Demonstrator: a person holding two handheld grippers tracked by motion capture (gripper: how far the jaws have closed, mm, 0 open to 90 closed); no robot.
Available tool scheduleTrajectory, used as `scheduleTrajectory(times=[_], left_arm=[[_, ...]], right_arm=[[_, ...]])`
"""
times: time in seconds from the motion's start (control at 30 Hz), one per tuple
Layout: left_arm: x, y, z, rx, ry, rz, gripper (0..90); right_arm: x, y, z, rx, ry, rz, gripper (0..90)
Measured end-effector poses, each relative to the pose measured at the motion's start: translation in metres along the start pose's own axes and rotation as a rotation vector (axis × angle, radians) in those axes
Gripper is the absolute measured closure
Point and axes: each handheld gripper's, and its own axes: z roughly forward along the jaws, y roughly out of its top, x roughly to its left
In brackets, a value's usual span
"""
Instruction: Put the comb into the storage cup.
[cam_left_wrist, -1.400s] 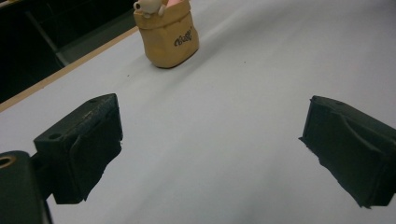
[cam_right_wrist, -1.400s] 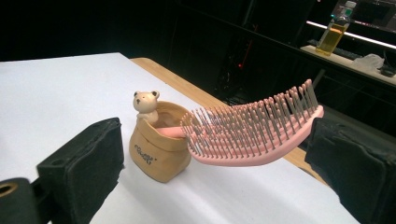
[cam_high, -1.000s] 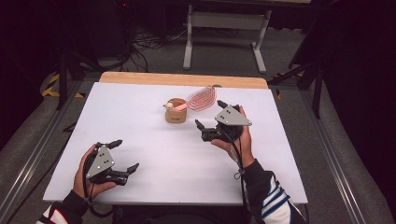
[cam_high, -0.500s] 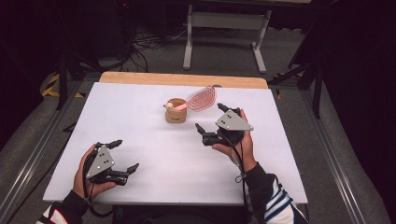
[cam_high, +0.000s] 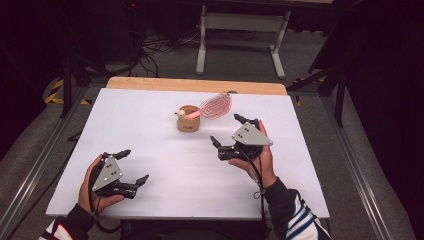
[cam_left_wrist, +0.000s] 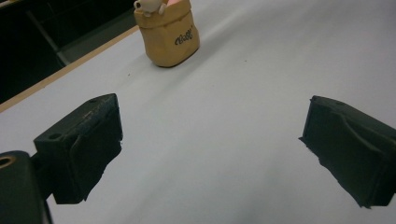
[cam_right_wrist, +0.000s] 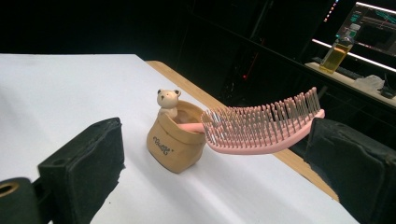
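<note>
A small tan pot with a bear figure (cam_high: 188, 119) (cam_left_wrist: 168, 32) (cam_right_wrist: 176, 135) stands on the white table (cam_high: 150, 145) toward the far middle. A pink hairbrush (cam_high: 216, 104) (cam_right_wrist: 261, 126) rests with its handle in the pot and its bristled head sticking out to the right. My right gripper (cam_high: 227, 131) (cam_right_wrist: 212, 168) hovers open just right of the pot, jaws wide, nothing between them. Near the front left edge my left gripper (cam_high: 132, 166) (cam_left_wrist: 210, 154) is held open, far from the pot.
A wooden strip (cam_high: 195, 85) runs along the table's far edge. Beyond it are a metal stand (cam_high: 240, 30), cables and dark floor. A bottle (cam_right_wrist: 340, 49) sits on a distant shelf in the right gripper view.
My right gripper has drawn back a little toward the person, away from the brush. The left gripper has stayed put.
</note>
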Motion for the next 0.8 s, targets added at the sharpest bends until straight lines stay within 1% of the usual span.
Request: scheduleTrajectory(times=[0.47,0.8], left_arm=[[0.000,0.000,0.000,0.004,-0.001,0.003,6.1],[0.000,-0.001,0.001,0.005,-0.008,0.003,6.1]], right_arm=[[0.003,-0.004,-0.010,-0.002,0.006,-0.018,5.0],[0.006,-0.008,-0.016,0.001,0.020,-0.030,5.0]])
